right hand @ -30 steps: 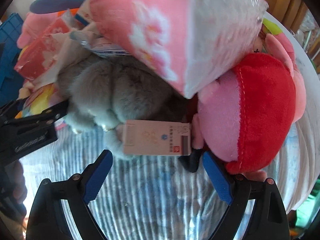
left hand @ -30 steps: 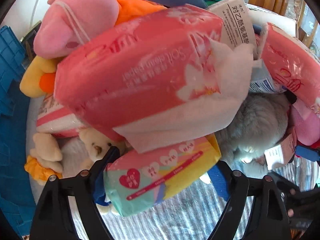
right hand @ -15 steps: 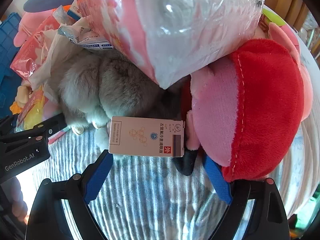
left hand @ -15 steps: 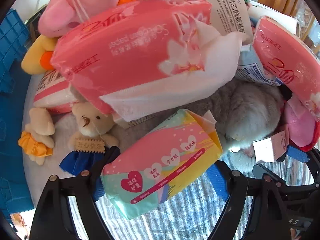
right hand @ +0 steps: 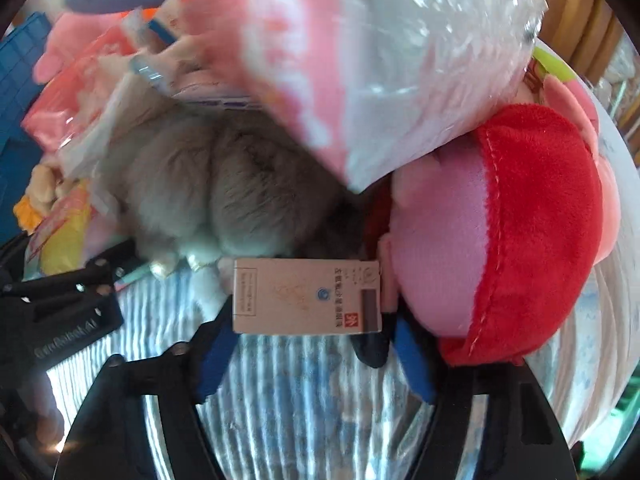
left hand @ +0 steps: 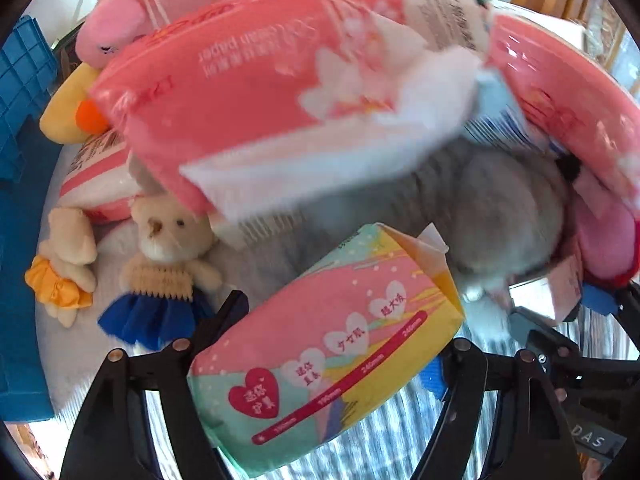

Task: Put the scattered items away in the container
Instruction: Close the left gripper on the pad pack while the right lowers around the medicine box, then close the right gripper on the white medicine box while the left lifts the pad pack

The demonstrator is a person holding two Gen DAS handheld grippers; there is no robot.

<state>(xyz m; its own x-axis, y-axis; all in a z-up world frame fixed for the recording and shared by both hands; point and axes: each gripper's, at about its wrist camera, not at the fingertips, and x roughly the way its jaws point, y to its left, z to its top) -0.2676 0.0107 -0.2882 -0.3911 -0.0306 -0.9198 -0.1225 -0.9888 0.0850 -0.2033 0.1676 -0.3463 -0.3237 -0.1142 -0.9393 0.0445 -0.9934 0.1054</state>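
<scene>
Striped blue-and-white cloth [right hand: 304, 392] covered the surface under a heap of plush toys and soft packs, with a blue crate [left hand: 20, 92] at the left edge. From the left wrist view, the left gripper [left hand: 340, 344] was closing with a pastel pad packet [left hand: 332, 360] between its fingers; whether the pads already pressed it could not be told. That packet lay tilted, pink, yellow and mint, printed with hearts. From the right wrist view, the right gripper [right hand: 308, 320] was closing around a small beige carton [right hand: 306, 296], its blue pads [right hand: 216, 356] just beside the carton's ends. This carton lay flat against a grey furry toy [right hand: 224, 184] and a pink-and-red plush [right hand: 500, 232], beneath a pink tissue pack [right hand: 360, 60].
</scene>
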